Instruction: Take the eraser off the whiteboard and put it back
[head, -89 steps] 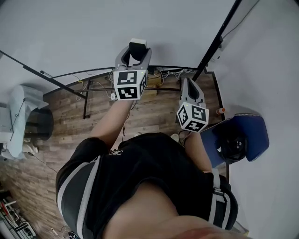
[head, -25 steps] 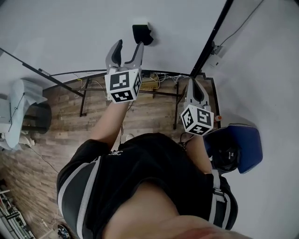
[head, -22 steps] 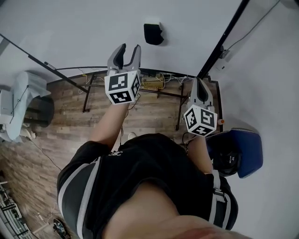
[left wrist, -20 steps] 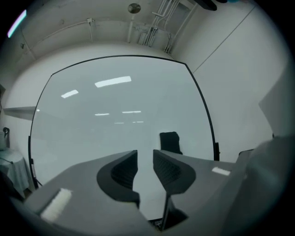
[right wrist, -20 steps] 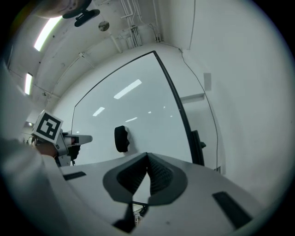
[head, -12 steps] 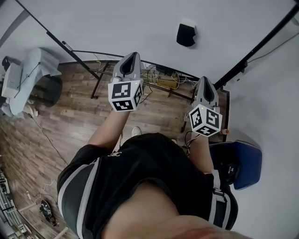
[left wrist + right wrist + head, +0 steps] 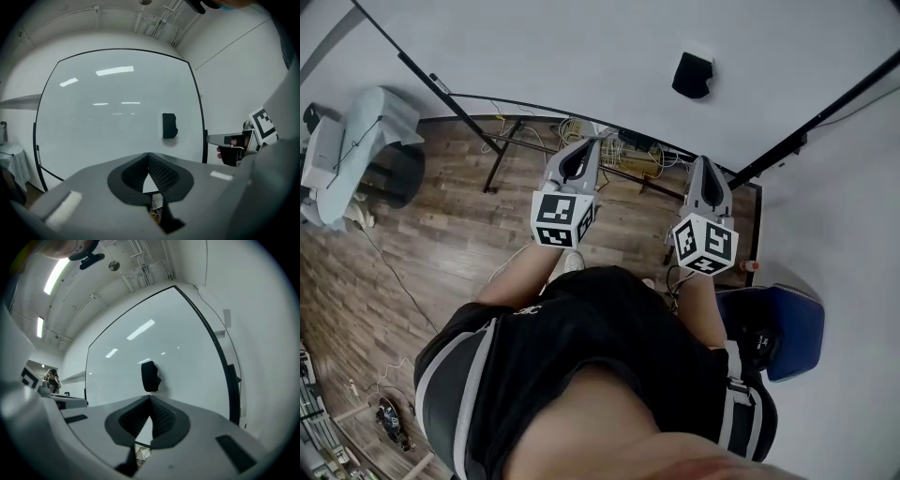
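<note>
The black eraser (image 7: 691, 74) sticks to the whiteboard (image 7: 581, 47), well apart from both grippers. It also shows as a dark block in the left gripper view, eraser (image 7: 169, 125), and in the right gripper view, eraser (image 7: 150, 376), on the board ahead of the jaws. My left gripper (image 7: 581, 153) is shut with nothing between its jaws and hangs low in front of the board. My right gripper (image 7: 703, 169) is shut and empty too, level beside the left one.
The whiteboard stands on a black frame (image 7: 487, 150) with cables (image 7: 623, 155) on the wood floor beneath. A blue chair (image 7: 778, 328) sits at the right. A white-covered stand (image 7: 356, 141) is at the left. A black pole (image 7: 825, 112) slants at the right.
The left gripper let go of the eraser on the board, drew back and down, and its jaws shut. The right gripper shifted sideways. The eraser stays on the board.
</note>
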Motion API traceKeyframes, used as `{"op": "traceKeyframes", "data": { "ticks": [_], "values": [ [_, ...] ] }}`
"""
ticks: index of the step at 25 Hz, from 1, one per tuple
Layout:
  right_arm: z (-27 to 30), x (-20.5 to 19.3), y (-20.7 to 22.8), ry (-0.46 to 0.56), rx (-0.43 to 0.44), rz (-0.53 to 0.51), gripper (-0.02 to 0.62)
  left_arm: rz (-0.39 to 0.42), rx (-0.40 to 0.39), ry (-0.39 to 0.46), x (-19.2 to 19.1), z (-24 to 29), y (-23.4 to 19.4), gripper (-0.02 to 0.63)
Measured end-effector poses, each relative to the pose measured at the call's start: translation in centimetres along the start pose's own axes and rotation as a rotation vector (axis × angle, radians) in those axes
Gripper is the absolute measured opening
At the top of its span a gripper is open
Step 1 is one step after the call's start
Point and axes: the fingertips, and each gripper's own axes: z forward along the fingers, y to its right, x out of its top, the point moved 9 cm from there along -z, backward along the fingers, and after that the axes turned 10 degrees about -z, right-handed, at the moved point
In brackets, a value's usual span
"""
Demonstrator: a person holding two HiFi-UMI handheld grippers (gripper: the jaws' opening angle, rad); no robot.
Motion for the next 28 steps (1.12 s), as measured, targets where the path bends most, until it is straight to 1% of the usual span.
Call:
{"op": "traceKeyframes", "data": {
  "ticks": [3, 5, 10, 16, 28],
  "values": [
    [-0.1, 0.3, -0.8, 0.032, 0.027, -0.012, 0.005, -0.001, -0.019, -0.005, 0.1, 0.2, -0.2, 0.011],
    [0.0, 0.3, -1.1, 0.030, 0.036, -0.010, 0.005, -0.005, -0.028, -0.010, 0.1, 0.4, -0.3, 0.011],
    [0.0, 0.0, -1.6, 0.008, 0.024, 0.006, 0.005, -0.031, -0.052, -0.027, -0.2, 0.8, -0.5, 0.011],
    [-0.2, -0.1, -1.7, 0.000, 0.013, 0.010, 0.005, -0.049, -0.053, -0.028, 0.1, 1.2, -0.9, 0.011],
    [-1.5, 0.0, -1.7, 0.004, 0.013, 0.022, 0.005, -0.053, -0.068, -0.041, 0.1, 0.8, 0.1, 0.011]
  ]
}}
